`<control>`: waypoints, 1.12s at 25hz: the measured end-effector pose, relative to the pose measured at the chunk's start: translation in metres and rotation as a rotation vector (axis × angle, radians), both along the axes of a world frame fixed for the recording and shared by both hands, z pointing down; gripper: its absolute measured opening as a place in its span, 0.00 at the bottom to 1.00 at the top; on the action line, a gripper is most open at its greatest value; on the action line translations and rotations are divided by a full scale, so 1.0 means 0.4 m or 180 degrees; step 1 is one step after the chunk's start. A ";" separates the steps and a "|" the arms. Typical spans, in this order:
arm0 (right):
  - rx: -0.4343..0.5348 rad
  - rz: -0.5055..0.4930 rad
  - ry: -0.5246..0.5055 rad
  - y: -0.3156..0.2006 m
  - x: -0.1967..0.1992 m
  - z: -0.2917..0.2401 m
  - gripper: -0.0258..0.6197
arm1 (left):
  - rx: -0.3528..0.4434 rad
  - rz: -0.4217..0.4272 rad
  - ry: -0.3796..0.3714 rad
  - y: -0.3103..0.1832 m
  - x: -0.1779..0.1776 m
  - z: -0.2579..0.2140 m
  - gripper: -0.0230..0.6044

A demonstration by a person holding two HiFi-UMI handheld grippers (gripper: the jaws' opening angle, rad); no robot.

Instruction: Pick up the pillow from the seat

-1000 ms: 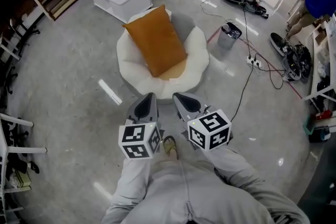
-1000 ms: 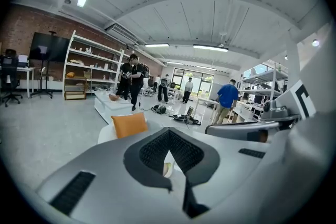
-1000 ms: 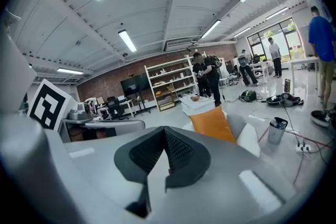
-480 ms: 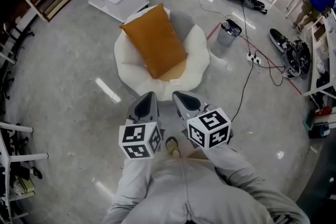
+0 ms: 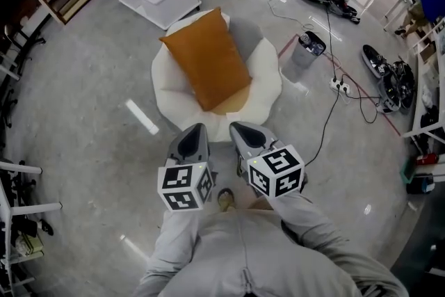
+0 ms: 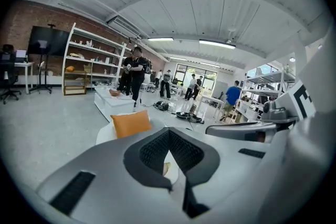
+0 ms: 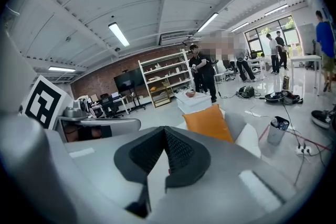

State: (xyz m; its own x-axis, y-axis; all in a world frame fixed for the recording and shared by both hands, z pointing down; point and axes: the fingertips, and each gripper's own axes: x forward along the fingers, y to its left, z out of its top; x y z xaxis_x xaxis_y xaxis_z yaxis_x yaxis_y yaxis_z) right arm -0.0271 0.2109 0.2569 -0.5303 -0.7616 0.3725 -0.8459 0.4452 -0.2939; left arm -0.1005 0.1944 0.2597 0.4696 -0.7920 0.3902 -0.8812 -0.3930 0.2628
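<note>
Both my left gripper point(image 5: 195, 132) and right gripper point(image 5: 240, 130) are closed, empty. Orange pillow point(image 5: 206, 58) on seat point(image 5: 170, 88) looks soft, light; I'd pinch its near corner.

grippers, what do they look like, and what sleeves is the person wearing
Both the left gripper and right gripper are pale grey wedge-shaped shells with black ribbed pads, each carrying a white cube printed with black square markers. The sleeves are light grey.

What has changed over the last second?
Both the left gripper and right gripper have edged slightly closer to the white seat. Nothing was gripped or released: both stay shut and empty. The orange pillow still rests on the seat, untouched.
</note>
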 end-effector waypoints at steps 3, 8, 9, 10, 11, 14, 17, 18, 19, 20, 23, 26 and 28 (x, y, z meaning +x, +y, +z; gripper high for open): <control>-0.0018 -0.0060 0.0003 -0.075 0.019 0.012 0.04 | -0.0009 -0.0060 -0.0012 -0.078 0.015 0.016 0.03; -0.0015 -0.0139 0.0077 -0.207 0.063 0.019 0.04 | -0.0029 -0.0160 -0.0019 -0.206 0.047 0.029 0.03; -0.0021 -0.0152 0.0089 -0.232 0.072 0.021 0.04 | -0.0040 -0.0182 -0.0013 -0.230 0.053 0.032 0.03; -0.0031 -0.0164 0.0100 -0.258 0.081 0.023 0.04 | -0.0052 -0.0203 -0.0008 -0.253 0.060 0.034 0.03; -0.0041 -0.0175 0.0107 -0.284 0.090 0.025 0.04 | -0.0063 -0.0224 -0.0005 -0.277 0.066 0.035 0.03; -0.0065 -0.0227 0.0119 -0.363 0.111 0.023 0.04 | -0.0099 -0.0287 0.0005 -0.350 0.086 0.038 0.03; -0.0099 -0.0316 0.0148 -0.431 0.135 0.031 0.04 | -0.0141 -0.0359 0.0003 -0.416 0.110 0.048 0.03; -0.0112 -0.0347 0.0154 -0.453 0.144 0.035 0.04 | -0.0155 -0.0382 0.0001 -0.435 0.120 0.051 0.03; -0.0121 -0.0376 0.0159 -0.474 0.153 0.037 0.04 | -0.0167 -0.0404 0.0001 -0.454 0.129 0.053 0.03; -0.0127 -0.0402 0.0163 -0.495 0.162 0.037 0.04 | -0.0175 -0.0423 0.0000 -0.473 0.139 0.054 0.03; -0.0146 -0.0469 0.0171 -0.558 0.184 0.041 0.04 | -0.0192 -0.0470 0.0002 -0.530 0.165 0.058 0.03; -0.0184 -0.0522 0.0183 -0.609 0.200 0.059 0.04 | -0.0234 -0.0515 0.0000 -0.575 0.183 0.076 0.03; -0.0209 -0.0542 0.0186 -0.636 0.209 0.070 0.04 | -0.0271 -0.0558 -0.0004 -0.598 0.188 0.088 0.03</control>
State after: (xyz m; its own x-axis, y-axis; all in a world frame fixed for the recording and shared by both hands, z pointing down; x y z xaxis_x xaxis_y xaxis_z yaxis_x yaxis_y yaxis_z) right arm 0.0564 -0.0435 0.2848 -0.6254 -0.6358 0.4524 -0.7764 0.5648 -0.2795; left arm -0.0254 -0.0450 0.2947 0.3269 -0.8258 0.4596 -0.9345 -0.2100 0.2874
